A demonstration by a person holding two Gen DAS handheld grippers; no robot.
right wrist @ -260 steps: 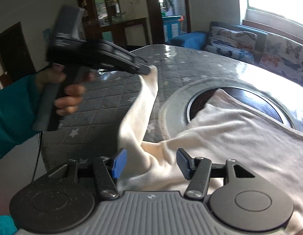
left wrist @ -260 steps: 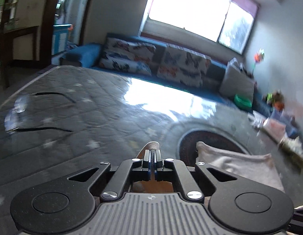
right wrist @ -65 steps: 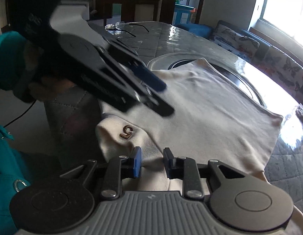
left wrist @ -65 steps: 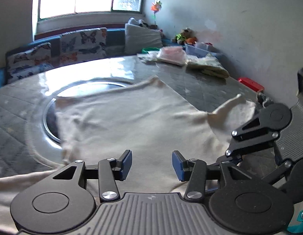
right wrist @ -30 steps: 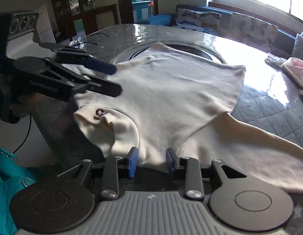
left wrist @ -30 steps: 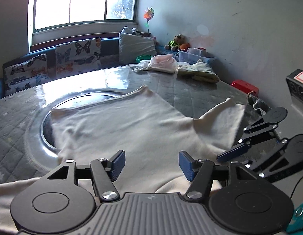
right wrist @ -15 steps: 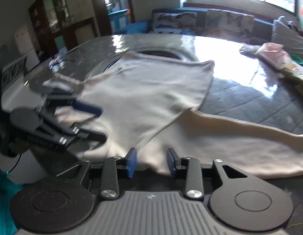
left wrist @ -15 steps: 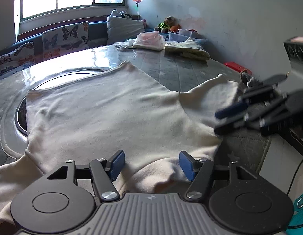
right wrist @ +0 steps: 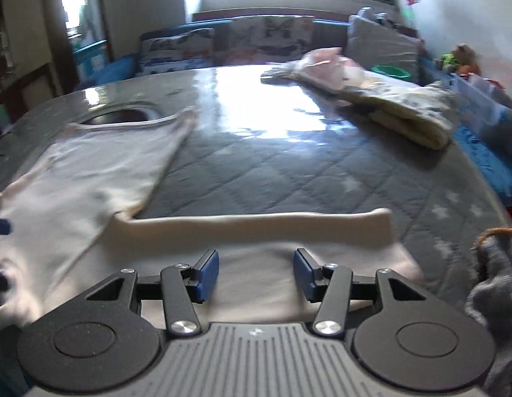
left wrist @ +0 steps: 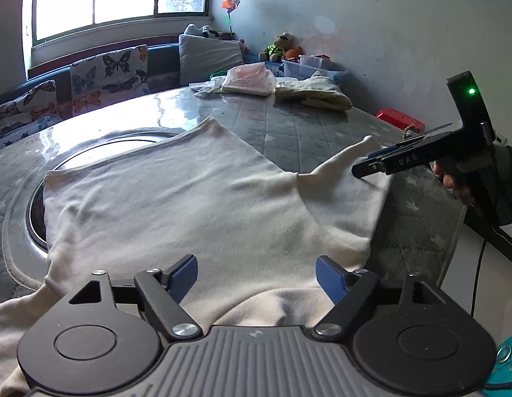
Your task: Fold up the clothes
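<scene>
A grey quilted tabletop [left wrist: 308, 129] carries a cream shirt [left wrist: 176, 205] spread flat, one sleeve [right wrist: 256, 223] stretched sideways. The left hand-held gripper [left wrist: 256, 276] hovers above its near edge, jaws opening, nothing between; the right hand-held gripper [right wrist: 256, 273] likewise, above the sleeve.

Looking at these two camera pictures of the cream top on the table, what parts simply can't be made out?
- Cream top, left wrist view: its near edge is hidden under the left claw.
- Right wrist view: motion blur smears the top's body; the left edge cuts off its left side.
- Clothes pile, right wrist view: too blurred to tell garments apart.
</scene>
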